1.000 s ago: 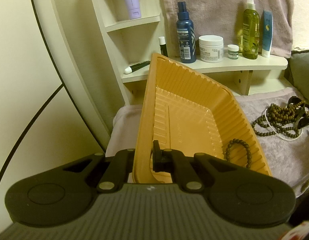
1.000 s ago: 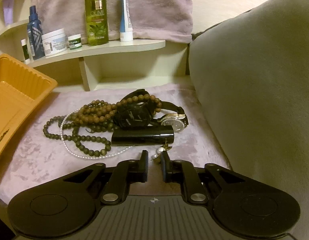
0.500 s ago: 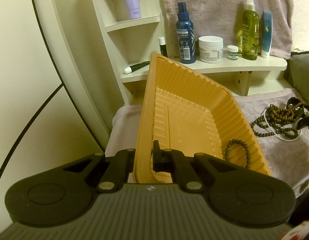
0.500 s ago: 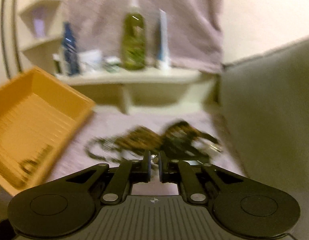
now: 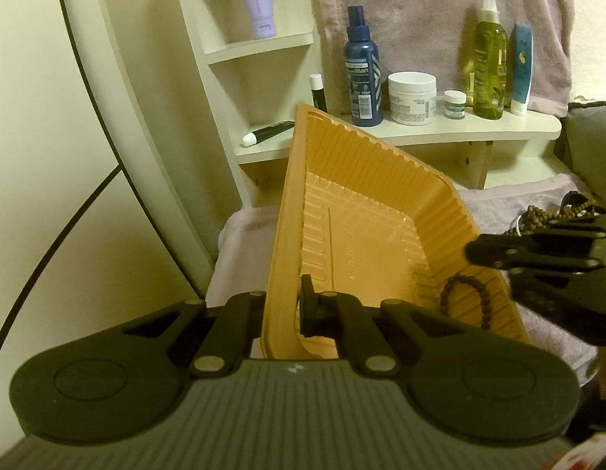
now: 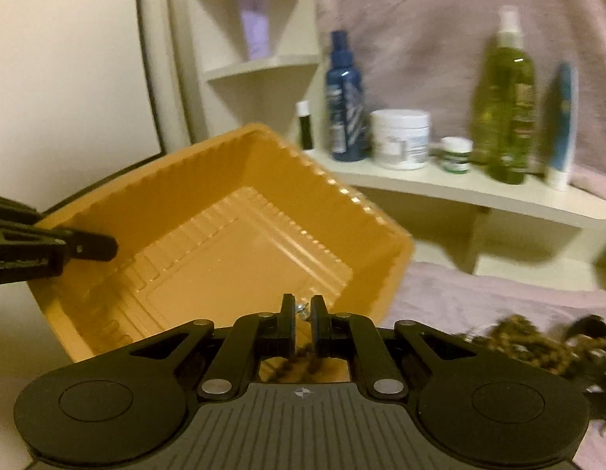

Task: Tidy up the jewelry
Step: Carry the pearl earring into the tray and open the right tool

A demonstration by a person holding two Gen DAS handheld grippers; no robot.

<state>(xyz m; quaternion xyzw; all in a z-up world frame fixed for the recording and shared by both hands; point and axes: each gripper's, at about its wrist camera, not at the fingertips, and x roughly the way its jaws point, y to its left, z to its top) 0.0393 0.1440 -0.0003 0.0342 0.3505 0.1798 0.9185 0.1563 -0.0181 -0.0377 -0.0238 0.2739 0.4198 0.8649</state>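
Note:
An orange ribbed plastic tray (image 5: 353, 196) is tilted up on the mauve cloth, and my left gripper (image 5: 283, 309) is shut on its near wall. A dark beaded bracelet (image 5: 461, 299) lies in the tray's low corner. My right gripper (image 6: 303, 309) hovers over the tray's (image 6: 263, 168) right edge, shut on a small silvery jewelry piece (image 6: 301, 307) that peeks out between the fingertips. In the left wrist view the right gripper (image 5: 475, 252) comes in from the right above the bracelet. A pile of brown bead strands and watches (image 6: 534, 338) stays on the cloth to the right.
Behind the tray a cream shelf (image 5: 459, 133) carries a blue spray bottle (image 5: 361, 74), a white jar (image 5: 411, 98), a green bottle (image 5: 489, 55) and a blue tube (image 5: 522, 70). A mauve towel (image 5: 420, 8) hangs behind it. A grey cushion (image 5: 592, 141) borders the right.
My right gripper lifted from the jewelry pile with the small silvery piece and swung left over the tray, entering the left wrist view. The left gripper and tray stayed still.

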